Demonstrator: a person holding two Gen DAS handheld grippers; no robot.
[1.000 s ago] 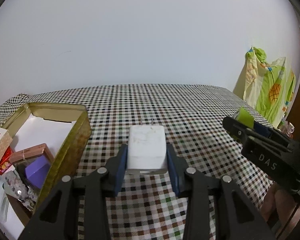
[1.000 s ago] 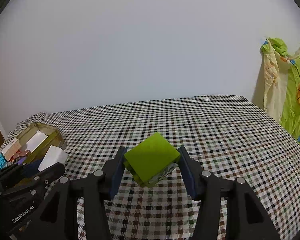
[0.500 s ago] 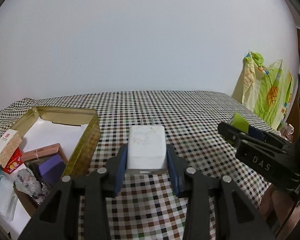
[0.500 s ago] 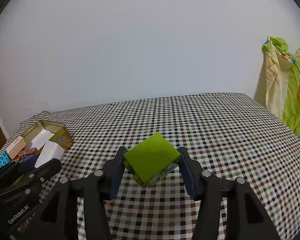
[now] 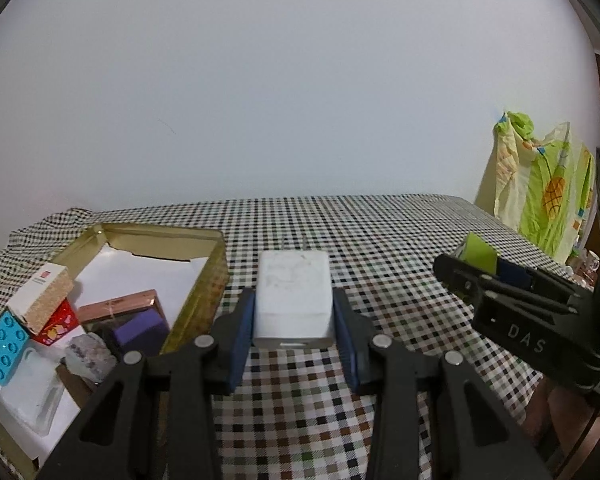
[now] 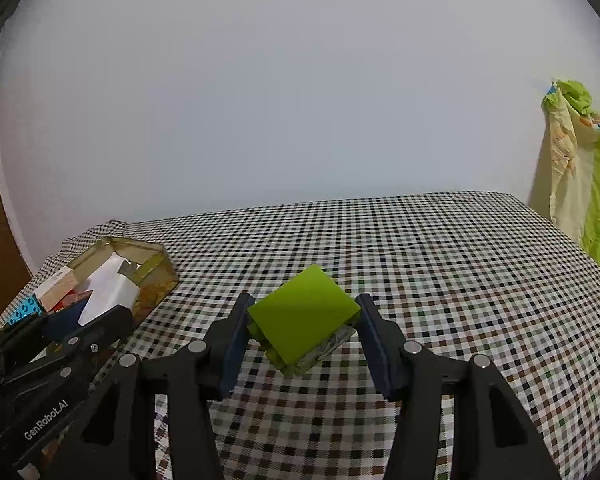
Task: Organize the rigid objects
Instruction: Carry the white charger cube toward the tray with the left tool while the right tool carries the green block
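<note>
Gripping a smooth white charger (image 5: 293, 298), left jaws clamp; right pinch a green block (image 6: 303, 317) (tilted).

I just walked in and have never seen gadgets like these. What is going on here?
A person is tidying small hard items into a gold tin on a checked tablecloth, using a handheld two-finger gripper in each hand. The left gripper is clamped on a white charger block, held just to the right of the tin. The right gripper grips a green block, tilted, above the cloth. The tin already holds a blue brick, a purple block and other bits.
</note>
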